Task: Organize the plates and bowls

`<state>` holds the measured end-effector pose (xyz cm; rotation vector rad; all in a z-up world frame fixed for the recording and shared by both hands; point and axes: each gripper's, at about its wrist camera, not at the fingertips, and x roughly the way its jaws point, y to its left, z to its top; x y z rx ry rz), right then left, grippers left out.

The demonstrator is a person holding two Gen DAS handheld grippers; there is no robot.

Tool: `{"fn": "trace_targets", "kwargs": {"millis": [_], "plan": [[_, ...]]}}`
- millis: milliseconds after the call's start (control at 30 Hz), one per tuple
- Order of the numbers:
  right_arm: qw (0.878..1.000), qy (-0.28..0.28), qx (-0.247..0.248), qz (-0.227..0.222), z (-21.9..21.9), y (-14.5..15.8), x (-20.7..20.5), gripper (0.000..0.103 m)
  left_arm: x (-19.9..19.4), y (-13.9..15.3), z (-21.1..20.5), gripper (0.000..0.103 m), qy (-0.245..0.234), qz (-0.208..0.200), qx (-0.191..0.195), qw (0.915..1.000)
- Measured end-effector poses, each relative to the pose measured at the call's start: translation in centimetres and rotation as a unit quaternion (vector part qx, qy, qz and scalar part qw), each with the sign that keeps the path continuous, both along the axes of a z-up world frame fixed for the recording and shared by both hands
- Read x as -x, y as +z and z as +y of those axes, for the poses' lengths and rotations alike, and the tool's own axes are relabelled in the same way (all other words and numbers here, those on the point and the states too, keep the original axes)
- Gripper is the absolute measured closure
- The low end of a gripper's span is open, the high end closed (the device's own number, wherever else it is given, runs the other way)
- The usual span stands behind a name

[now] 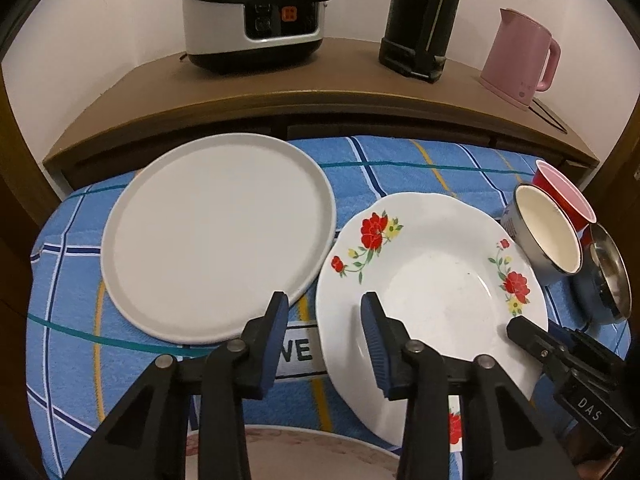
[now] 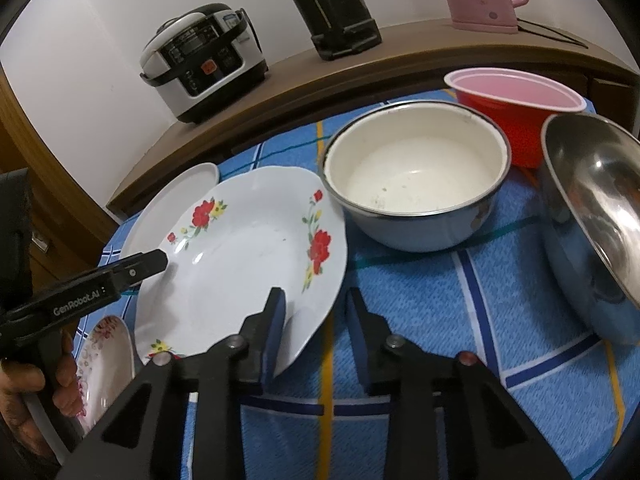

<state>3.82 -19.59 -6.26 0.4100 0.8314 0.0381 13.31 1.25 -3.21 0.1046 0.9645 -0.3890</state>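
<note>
Flowered plate straddled at opposite rims by both grippers' parted jaws, grey plate just beside.

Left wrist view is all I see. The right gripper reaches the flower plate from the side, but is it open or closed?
Observer: Open. The rim of the flower plate lies between the fingers of the right gripper, one over the plate, one over the cloth.
Operator: Is the enamel bowl empty to its bottom?
Observer: Yes, the enamel bowl shows a bare bottom with a few dark specks.
Operator: And the steel bowl?
Observer: Nothing lies in the steel bowl either.
</note>
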Motion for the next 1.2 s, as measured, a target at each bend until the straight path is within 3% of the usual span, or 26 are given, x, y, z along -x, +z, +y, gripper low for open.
{"fn": "trace_targets", "kwargs": {"millis": [167,333,767,833,1033,1200], "plan": [[1.0,0.001,0.001,0.0,0.0,0.0,0.0,0.072,-0.3,0.4,1.1,0.062,0.008,0.007,0.012,0.9999],[1.0,0.0,-0.01,0.001,-0.1,0.0,-0.1,0.072,-0.1,0.7,1.2,0.062,0.0,-0.003,-0.004,1.0],[1.0,0.017,0.008,-0.001,0.4,0.0,-0.6,0.072,-0.6,-0.9,0.0,0.063,-0.023,0.043,0.011,0.9987],[1.0,0.02,0.009,-0.001,0.5,0.0,-0.8,0.072,-0.8,-1.3,-0.4,0.072,-0.034,0.056,0.021,0.9976],[0.999,0.026,0.019,0.004,0.9,-0.1,-1.6,0.082,-1.4,-1.6,-0.2,0.072,-0.024,0.069,0.043,0.9964],[0.999,0.033,0.036,0.004,1.2,0.0,-1.6,0.082,-0.9,-1.5,-0.3,0.072,-0.02,0.056,0.035,0.9976]]}}
